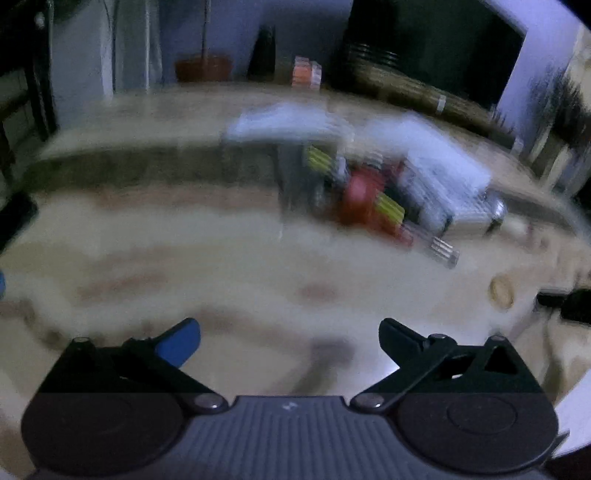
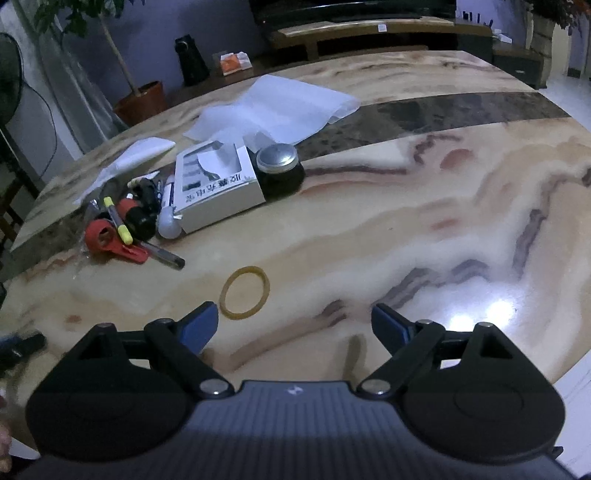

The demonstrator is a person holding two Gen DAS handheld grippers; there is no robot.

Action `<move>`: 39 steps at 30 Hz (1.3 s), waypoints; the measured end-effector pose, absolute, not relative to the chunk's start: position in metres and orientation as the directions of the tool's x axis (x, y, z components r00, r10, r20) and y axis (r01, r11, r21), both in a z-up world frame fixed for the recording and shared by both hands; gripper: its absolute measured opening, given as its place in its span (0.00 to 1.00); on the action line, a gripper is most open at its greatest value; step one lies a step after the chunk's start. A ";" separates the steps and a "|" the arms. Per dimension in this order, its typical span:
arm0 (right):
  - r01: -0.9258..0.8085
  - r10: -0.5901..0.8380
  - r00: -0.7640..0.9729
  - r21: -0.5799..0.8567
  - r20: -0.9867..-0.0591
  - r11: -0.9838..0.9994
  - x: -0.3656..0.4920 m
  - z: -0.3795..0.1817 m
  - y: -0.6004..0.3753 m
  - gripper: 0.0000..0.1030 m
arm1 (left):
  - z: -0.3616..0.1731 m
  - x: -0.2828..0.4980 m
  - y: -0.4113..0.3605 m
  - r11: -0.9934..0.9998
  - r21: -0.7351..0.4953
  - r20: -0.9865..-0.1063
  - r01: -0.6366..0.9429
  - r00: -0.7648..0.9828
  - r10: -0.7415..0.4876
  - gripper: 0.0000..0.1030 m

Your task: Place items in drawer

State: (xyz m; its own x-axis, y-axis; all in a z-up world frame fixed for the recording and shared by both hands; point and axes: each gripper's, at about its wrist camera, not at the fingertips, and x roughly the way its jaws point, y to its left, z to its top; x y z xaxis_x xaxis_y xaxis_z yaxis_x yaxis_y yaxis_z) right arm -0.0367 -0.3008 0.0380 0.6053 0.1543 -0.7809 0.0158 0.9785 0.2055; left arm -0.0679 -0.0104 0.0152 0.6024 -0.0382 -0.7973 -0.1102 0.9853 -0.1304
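Note:
In the right wrist view a heap of small items lies at the table's left: a white box [image 2: 218, 184], a black jar with a metal lid [image 2: 279, 166], a red tool [image 2: 107, 240], a yellow marker [image 2: 118, 221], a white ball [image 2: 169, 225] and a pen [image 2: 162, 256]. A tan rubber band [image 2: 244, 292] lies alone just ahead of my right gripper [image 2: 295, 325], which is open and empty. The left wrist view is blurred. It shows the same heap, with the red tool [image 1: 360, 199] and the white box [image 1: 443, 173], far ahead of my open, empty left gripper [image 1: 290, 339]. No drawer is in view.
The marble table [image 2: 424, 221] has a dark stripe across its far part. White foam sheets [image 2: 277, 107] lie behind the heap. Beyond the table stand a potted plant [image 2: 142, 99], a black cone-shaped object [image 2: 190, 61] and a low TV bench [image 2: 369, 31].

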 end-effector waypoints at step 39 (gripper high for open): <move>-0.062 0.175 0.619 0.174 -0.766 0.983 -0.173 -0.001 -0.297 0.88 | 0.031 -0.169 -0.079 0.973 -0.167 -0.520 0.157 0.825 -0.222 0.99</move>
State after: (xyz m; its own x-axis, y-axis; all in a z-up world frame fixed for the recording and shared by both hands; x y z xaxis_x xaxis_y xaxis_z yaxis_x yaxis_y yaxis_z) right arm -0.1727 -0.2968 -0.0008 0.6188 0.1746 -0.7659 -0.0619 0.9828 0.1741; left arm -0.1692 -0.0788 0.0310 0.8246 -0.2224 -0.5201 0.1570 0.9733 -0.1672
